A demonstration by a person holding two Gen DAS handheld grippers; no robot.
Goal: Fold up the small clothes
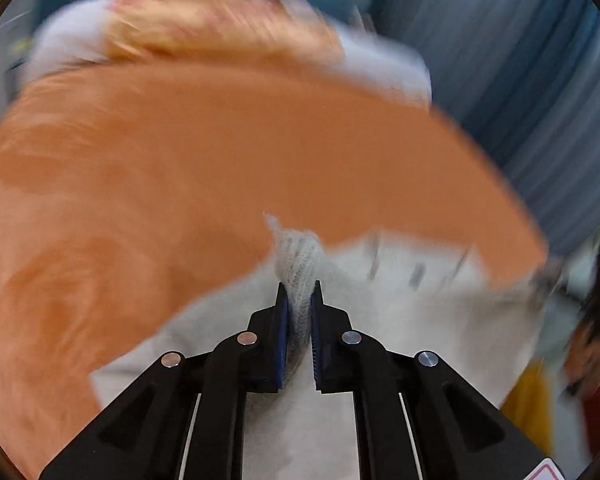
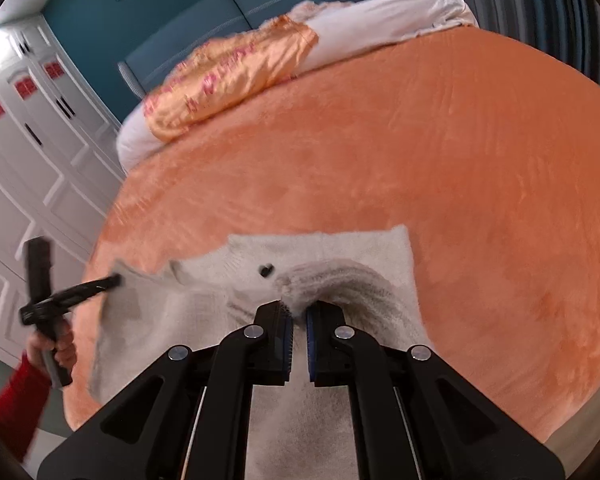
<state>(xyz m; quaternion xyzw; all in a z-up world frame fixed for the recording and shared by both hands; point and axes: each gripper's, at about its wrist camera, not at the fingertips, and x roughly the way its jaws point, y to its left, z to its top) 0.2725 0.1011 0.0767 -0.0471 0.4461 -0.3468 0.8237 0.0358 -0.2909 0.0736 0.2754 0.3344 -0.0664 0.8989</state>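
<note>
In the left wrist view, heavily blurred, a ribbed knit edge of the cream sweater [image 1: 300, 276] is seen pinched between the blue pads of the left gripper [image 1: 299, 300], whose jaws are drawn nearly together on the cloth. The rest of the garment is spread pale below and to the right of the fingers, over the orange blanket [image 1: 180, 152] that fills most of the frame. A patterned orange pillow [image 1: 204, 20] and white bedding [image 1: 388, 68] are made out at the top, and grey-blue curtains [image 1: 520, 80] at the right. In the right wrist view, sharper, the sweater [image 2: 320, 252] is seen lying on the blanket [image 2: 460, 160] of the bed, near its close edge, with a small dark button [image 2: 266, 269] on its front. A ribbed cuff or hem is clamped in the right gripper [image 2: 299, 316], its jaws closed on the fabric. At the left, the left gripper [image 2: 114, 279] is seen gripping the sweater's far corner, held by a hand [image 2: 60, 344] in a red sleeve. The pillow [image 2: 228, 80], white wardrobe doors [image 2: 32, 128] and a teal headboard [image 2: 204, 12] are seen behind.
</note>
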